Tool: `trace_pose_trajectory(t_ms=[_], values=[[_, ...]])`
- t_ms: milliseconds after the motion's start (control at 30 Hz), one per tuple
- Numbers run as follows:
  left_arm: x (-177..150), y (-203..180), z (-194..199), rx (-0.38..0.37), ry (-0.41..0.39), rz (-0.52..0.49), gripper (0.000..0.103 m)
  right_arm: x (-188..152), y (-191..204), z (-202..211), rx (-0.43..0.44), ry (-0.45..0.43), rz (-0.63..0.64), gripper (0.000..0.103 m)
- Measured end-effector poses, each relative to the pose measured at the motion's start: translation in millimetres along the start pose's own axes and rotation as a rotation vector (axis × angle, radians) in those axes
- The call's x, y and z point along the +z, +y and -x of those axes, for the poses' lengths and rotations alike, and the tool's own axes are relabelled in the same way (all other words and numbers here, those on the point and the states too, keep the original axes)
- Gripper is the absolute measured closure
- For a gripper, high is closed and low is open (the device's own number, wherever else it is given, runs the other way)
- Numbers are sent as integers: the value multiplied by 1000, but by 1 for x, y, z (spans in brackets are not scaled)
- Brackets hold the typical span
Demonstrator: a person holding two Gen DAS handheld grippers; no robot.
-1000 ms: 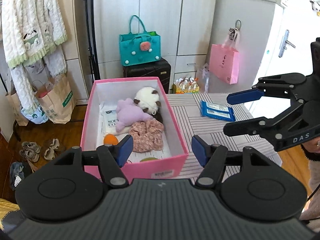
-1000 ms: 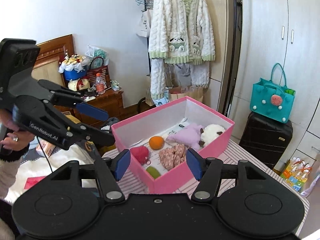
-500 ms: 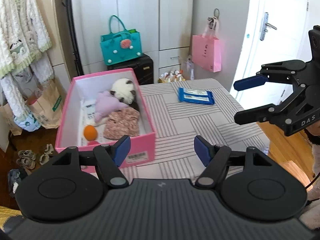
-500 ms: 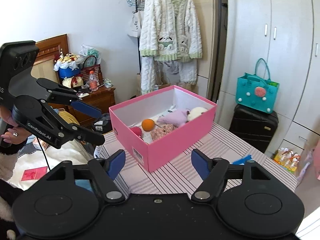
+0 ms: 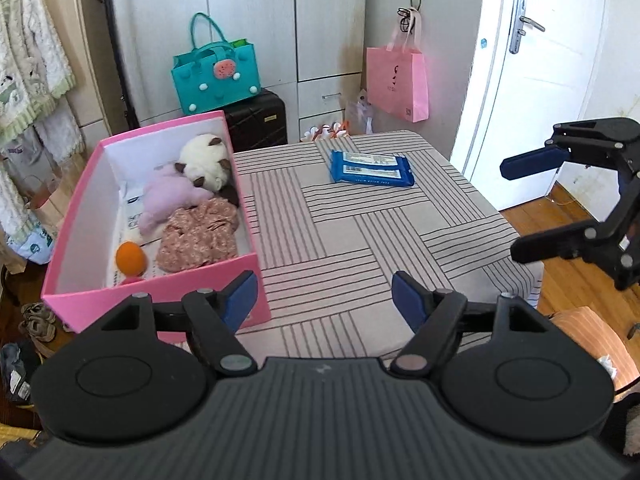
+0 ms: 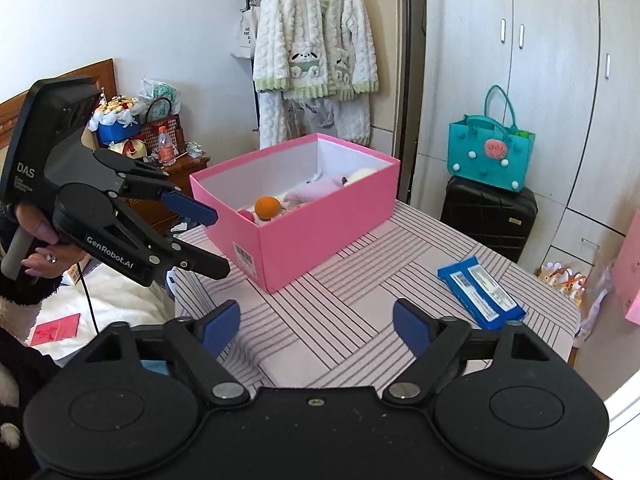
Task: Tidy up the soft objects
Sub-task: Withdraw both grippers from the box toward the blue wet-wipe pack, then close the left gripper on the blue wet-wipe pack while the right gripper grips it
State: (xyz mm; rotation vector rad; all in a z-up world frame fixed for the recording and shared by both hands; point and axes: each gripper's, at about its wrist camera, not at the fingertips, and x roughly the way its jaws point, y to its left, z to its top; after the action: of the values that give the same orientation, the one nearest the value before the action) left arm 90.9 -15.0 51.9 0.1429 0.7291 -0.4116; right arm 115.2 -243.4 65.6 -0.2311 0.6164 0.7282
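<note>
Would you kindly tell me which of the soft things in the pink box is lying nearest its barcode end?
The round orange ball; the floral cloth, lilac plush and white plush lie farther back.

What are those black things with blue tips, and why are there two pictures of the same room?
They are two grabbing tools that a person holds, one in each hand. Each has a small camera looking out along its fingers, so you get one picture from each tool.

The left claw fills the bottom of its own picture, and the right claw fills the bottom of the other. Each also shows from the side in the other's picture. Both claws have just been opening, and both hold nothing.

On the striped table stands a pink box with soft toys, a flowery cloth and an orange ball inside. A blue packet lies apart from the box.
</note>
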Motion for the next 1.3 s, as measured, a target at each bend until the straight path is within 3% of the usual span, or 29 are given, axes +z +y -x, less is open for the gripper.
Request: trace_pose_trajectory(t_ms=[333,467,567,700,933,1067,1300], values=[[11,-25,-37,-51,-48,-5,18,-31,-50,-18,-29,-31,-109,11],[18,-31,-59,-59,-72,16,13,-45,-71,-28,-75,-86,-109,10],[25,-37,-73,-51,-130,-2,9,-53,-88,-37,-177,-161,-124,10],[40,-44,-92,-69,-170,21,7,-54,-108,-57,-284,-177,-132,10],[73,-49,-144,-72,-170,53,7,-58,-160,-89,-257,-156,-319,10],[87,-47,-173,-75,-146,69,7,-60,-176,-111,-268,-100,-352,10],[99,-29,-222,-104,-56,209,7,-66,-184,-134,-276,-77,-392,11]])
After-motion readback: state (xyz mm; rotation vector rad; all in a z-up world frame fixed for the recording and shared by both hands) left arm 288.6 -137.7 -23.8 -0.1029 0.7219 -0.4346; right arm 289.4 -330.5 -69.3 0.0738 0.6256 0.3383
